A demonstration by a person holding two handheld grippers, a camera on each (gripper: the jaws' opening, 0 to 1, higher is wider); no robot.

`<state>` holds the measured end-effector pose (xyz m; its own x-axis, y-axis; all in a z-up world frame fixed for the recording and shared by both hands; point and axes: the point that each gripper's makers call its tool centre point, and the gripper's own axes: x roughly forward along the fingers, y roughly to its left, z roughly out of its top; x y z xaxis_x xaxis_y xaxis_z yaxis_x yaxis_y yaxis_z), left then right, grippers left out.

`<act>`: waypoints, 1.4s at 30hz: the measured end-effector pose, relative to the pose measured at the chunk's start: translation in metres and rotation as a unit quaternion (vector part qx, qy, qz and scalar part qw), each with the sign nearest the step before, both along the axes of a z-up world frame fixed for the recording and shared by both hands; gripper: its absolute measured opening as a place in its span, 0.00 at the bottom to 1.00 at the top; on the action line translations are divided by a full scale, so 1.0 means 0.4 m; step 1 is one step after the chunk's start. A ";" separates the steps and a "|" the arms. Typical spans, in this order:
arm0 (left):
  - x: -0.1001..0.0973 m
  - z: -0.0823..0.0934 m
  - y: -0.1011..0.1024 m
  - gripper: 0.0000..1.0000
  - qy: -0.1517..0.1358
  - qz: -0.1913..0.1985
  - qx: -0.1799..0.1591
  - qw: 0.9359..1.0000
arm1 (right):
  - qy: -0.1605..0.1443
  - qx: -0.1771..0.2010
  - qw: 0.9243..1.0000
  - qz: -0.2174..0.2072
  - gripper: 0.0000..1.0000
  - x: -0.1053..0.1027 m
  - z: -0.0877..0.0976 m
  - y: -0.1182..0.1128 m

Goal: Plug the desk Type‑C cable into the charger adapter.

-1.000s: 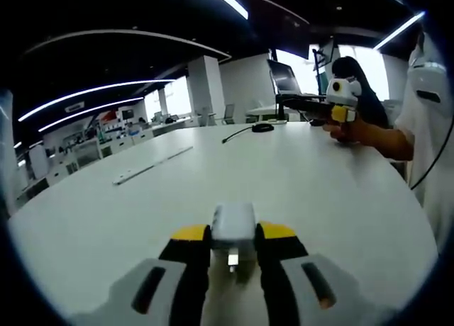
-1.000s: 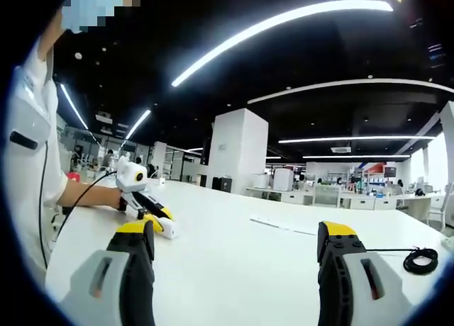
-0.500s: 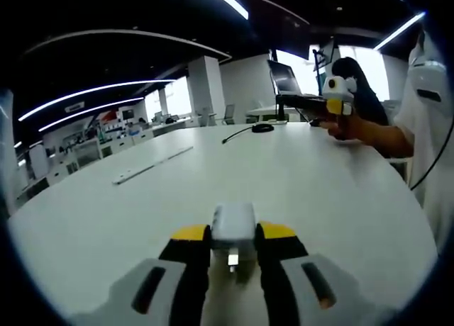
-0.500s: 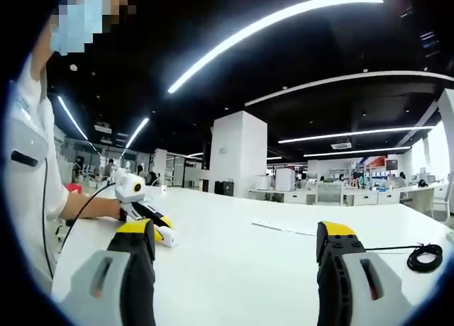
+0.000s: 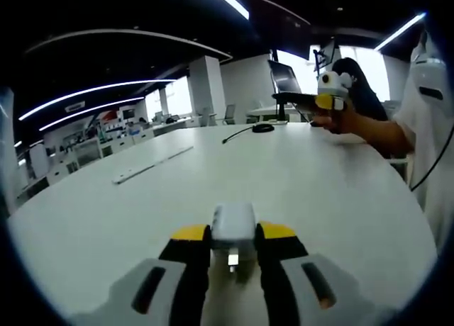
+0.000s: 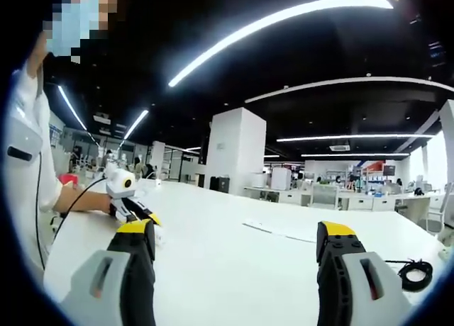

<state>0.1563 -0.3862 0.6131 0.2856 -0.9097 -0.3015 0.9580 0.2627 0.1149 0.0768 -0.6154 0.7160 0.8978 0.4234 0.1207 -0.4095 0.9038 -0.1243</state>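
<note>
A white charger adapter [image 5: 233, 228] sits between the jaws of my left gripper [image 5: 233, 241], which is shut on it just above the white table [image 5: 333, 191]. My right gripper [image 6: 235, 251] is open, its yellow-tipped jaws wide apart with nothing between them. In the left gripper view that right gripper [image 5: 325, 92] shows at the far right, held in a hand above the table's far edge. A coiled black Type-C cable [image 6: 413, 273] lies on the table to the right in the right gripper view, and its coil [image 5: 262, 127] lies far across the table in the left gripper view. The left gripper [image 6: 128, 202] appears at the left there.
A flat white strip [image 5: 150, 164] lies on the table to the left. A person in white [image 6: 25, 156] stands at the table's edge. A laptop on a stand [image 5: 285, 81] is beyond the table. Office desks and a white pillar [image 6: 236, 152] fill the background.
My right gripper has lifted and moved left above the far edge in the left gripper view. The left gripper has held still with the adapter.
</note>
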 end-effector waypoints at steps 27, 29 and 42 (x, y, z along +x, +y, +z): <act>0.001 0.001 -0.001 0.26 -0.002 -0.001 -0.003 1.000 | 0.044 0.003 0.999 -0.026 0.97 0.125 -0.004 -0.147; 0.002 0.001 -0.001 0.26 -0.003 -0.001 -0.003 1.000 | 0.044 0.004 0.999 -0.027 0.97 0.128 -0.003 -0.150; 0.001 0.000 -0.001 0.26 -0.004 -0.002 -0.002 1.000 | 0.066 -0.003 0.996 -0.054 0.97 0.200 -0.021 -0.228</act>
<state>0.1569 -0.3865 0.6132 0.2845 -0.9120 -0.2956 0.9580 0.2594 0.1219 0.1569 -0.7065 0.7075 0.9458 0.3247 -0.0042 -0.3240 0.9426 -0.0807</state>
